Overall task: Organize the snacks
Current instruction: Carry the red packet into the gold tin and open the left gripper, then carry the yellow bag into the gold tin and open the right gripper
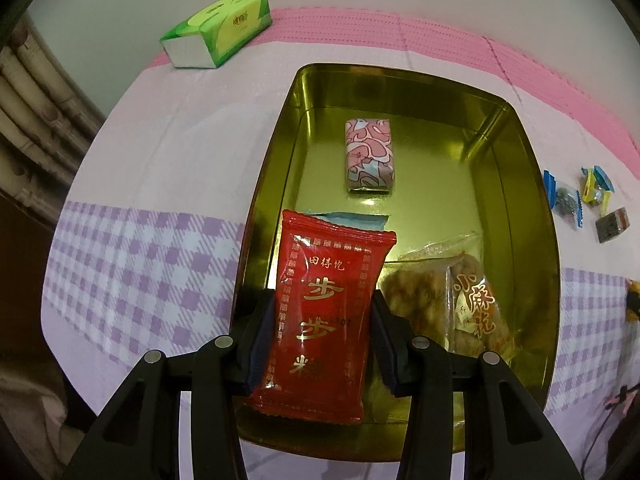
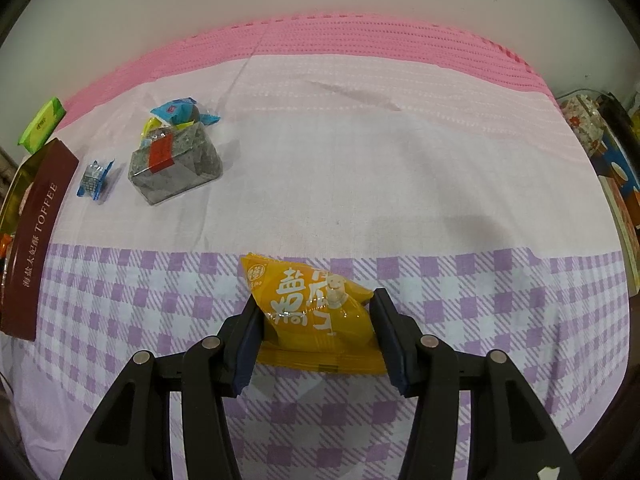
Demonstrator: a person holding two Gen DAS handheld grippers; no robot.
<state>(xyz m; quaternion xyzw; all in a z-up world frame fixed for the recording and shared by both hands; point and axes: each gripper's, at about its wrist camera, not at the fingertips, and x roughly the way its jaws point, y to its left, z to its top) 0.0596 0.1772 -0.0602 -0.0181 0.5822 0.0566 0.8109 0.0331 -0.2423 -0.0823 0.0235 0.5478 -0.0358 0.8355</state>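
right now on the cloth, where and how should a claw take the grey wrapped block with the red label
Grip the grey block across its two long side faces, coming from above. It lies flat with its broad labelled face up, and those sides look flat and parallel. Mind the blue candy beside it.

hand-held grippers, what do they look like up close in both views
Both alike: the left hand-held gripper and right hand-held gripper have matte black plastic linkage arms with round silver pins at the joints. Each finger is a flat black bar faced with a dark blue pad. No cables or markings show.
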